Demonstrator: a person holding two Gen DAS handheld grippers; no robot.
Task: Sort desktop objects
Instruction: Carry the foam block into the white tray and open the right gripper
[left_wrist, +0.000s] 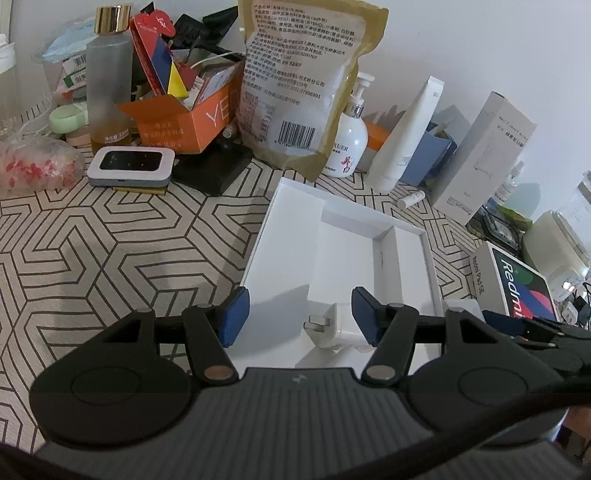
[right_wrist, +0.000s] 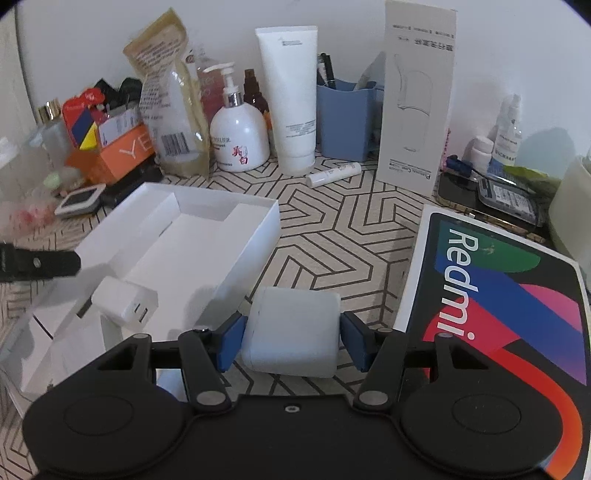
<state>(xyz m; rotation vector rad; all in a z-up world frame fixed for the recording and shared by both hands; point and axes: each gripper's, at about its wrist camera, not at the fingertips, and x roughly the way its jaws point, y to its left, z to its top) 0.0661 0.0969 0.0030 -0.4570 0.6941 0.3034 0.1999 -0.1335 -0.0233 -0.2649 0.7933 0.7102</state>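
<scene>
Straddling a white pouch-like case (right_wrist: 291, 332) on the patterned bench (right_wrist: 332, 236), our right gripper (right_wrist: 291, 341) has its jaws spread just outside its two sides; whether the pads touch it, we cannot quite tell. Our left gripper (left_wrist: 300, 316) hangs with jaws wide apart over the open white box (left_wrist: 266, 243), where a charger plug (left_wrist: 338, 326) lies. The case looks light, smooth and slightly soft, so we judge a squeeze across its flat sides safest.
</scene>
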